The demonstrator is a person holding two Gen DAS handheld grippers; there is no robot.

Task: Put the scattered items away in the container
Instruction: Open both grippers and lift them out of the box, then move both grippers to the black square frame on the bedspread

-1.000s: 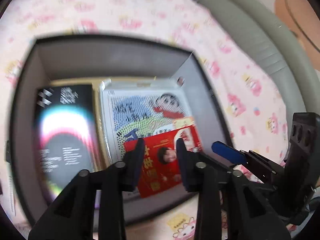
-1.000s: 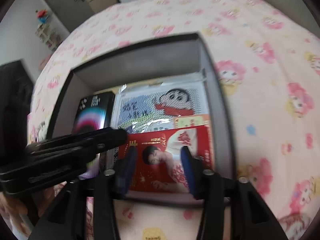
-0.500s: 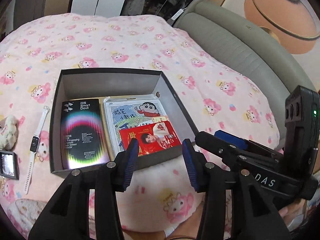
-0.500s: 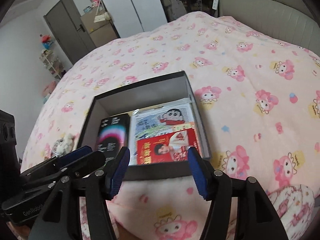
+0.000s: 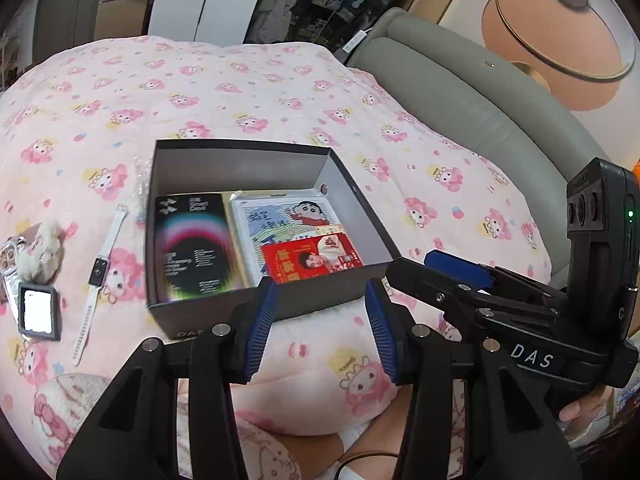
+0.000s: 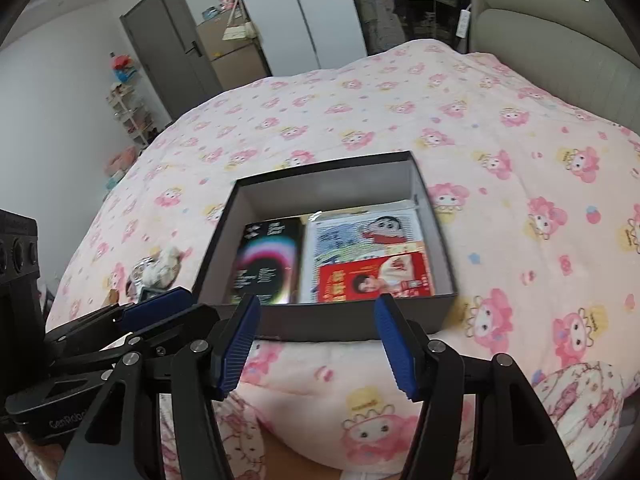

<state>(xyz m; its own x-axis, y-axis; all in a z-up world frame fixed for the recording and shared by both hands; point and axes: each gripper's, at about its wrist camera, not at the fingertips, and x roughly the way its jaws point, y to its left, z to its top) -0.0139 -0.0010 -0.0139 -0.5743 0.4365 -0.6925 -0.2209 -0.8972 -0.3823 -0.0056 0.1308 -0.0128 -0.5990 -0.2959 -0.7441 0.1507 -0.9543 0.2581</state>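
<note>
Pink cartoon-print quilt covers bed; grey padded headboard at right. Far left on quilt: fluffy plush charm, small square mirror, white smartwatch with ribbed strap. Centre: black rectangular cardboard box, grey matte interior. Inside, left to right: glossy black carton with rainbow ring; cartoon-print packet; red packet lying on it. Left tool open wide, empty, just before box. Right tool likewise open wide, empty, blue ribbed pads.
</note>
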